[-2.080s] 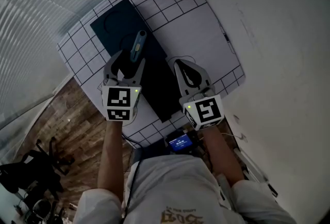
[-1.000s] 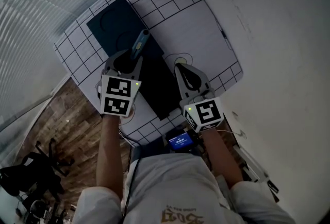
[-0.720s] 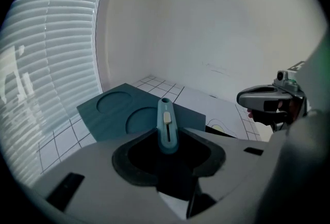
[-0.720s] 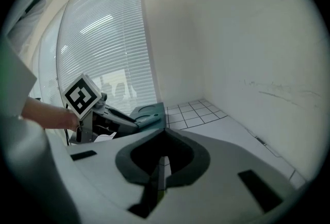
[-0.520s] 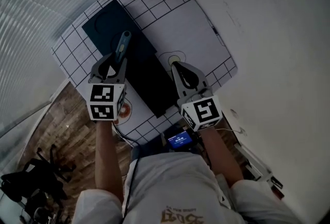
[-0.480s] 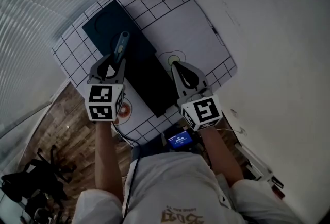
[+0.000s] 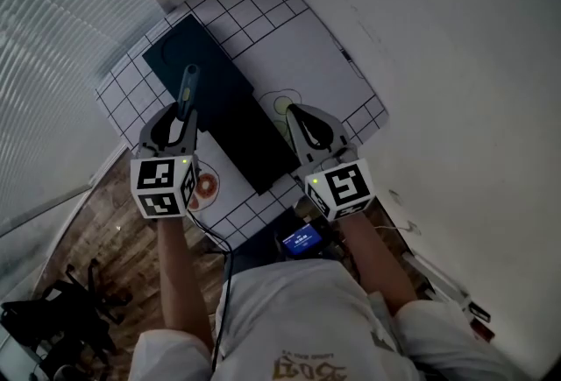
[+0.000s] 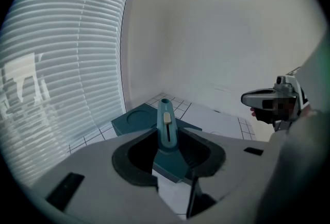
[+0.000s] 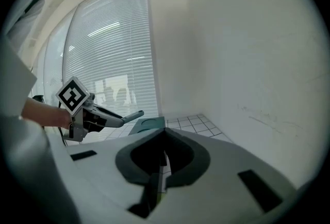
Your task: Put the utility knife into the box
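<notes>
A blue utility knife [image 7: 187, 90] with a pale slider sticks forward out of my left gripper [image 7: 178, 121], which is shut on its rear end. In the left gripper view the knife [image 8: 166, 124] stands between the jaws, above the long, flat, dark teal box [image 8: 135, 120]. The box [image 7: 223, 112] lies diagonally on the gridded mat, and the knife hangs over its left edge. My right gripper [image 7: 295, 114] hovers at the box's right side, jaws shut on nothing; their tips meet [image 9: 165, 131]. It also sees the left gripper [image 9: 95, 117] with the knife [image 9: 131, 115].
The white gridded mat [image 7: 316, 55] covers a small table against a white wall. A yellow ring [image 7: 282, 103] and an orange ring [image 7: 206, 185] are printed on the mat. Window blinds run along the left. Wood floor and a chair [image 7: 53, 318] lie below left.
My left gripper has carried the knife leftward, from above the box's middle to its left edge. The right gripper has stayed about where it was.
</notes>
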### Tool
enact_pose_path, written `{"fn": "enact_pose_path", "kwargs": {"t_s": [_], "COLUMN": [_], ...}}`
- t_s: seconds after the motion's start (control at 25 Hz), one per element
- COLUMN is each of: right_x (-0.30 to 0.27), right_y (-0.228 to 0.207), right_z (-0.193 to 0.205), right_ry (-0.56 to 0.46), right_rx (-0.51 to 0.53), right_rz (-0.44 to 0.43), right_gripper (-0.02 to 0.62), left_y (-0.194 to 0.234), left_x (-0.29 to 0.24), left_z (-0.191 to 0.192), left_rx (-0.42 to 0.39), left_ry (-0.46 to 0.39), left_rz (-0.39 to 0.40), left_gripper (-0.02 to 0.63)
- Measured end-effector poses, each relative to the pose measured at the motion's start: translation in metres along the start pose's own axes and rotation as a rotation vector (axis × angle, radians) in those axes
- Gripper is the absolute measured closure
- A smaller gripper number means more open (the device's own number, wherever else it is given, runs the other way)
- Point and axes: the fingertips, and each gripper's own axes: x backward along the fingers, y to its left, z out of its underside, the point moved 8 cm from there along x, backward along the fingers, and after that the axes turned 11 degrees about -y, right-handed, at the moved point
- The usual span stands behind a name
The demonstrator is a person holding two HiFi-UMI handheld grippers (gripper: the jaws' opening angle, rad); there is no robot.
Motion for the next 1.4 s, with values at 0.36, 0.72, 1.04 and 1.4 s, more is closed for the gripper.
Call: {"fn": "enact_pose_path", "kwargs": {"t_s": [0.36, 0.72, 1.04, 1.4], "right_x": [0.041, 0.085, 0.108, 0.113], "right_y": [0.01, 0.014, 0.011, 0.008], "right_z": [-0.02, -0.032, -0.036, -0.05], "right_ry": [-0.061, -0.105, -0.123, -0.164], "right_rx": [0.015, 0.009, 0.006, 0.017], "right_rz": [-0.022, -0.029, -0.018, -0.012], "right_gripper": [0.589, 0.589, 0.589, 0.589], "left_y": [-0.024, -0.046, -0.08, -0.097], "left_x": [0.051, 0.098, 0.114, 0.138], "left_z": [-0.021, -0.042, -0.035, -0.03], "left_rx": [-0.036, -0.039, -0.009, 0.012], "left_ry": [-0.055, -0.116, -0.121, -0.124], "left_rz": [-0.047, -0.087, -0.072, -0.066], "left_gripper": [0.472, 0.472, 0.472, 0.472]}}
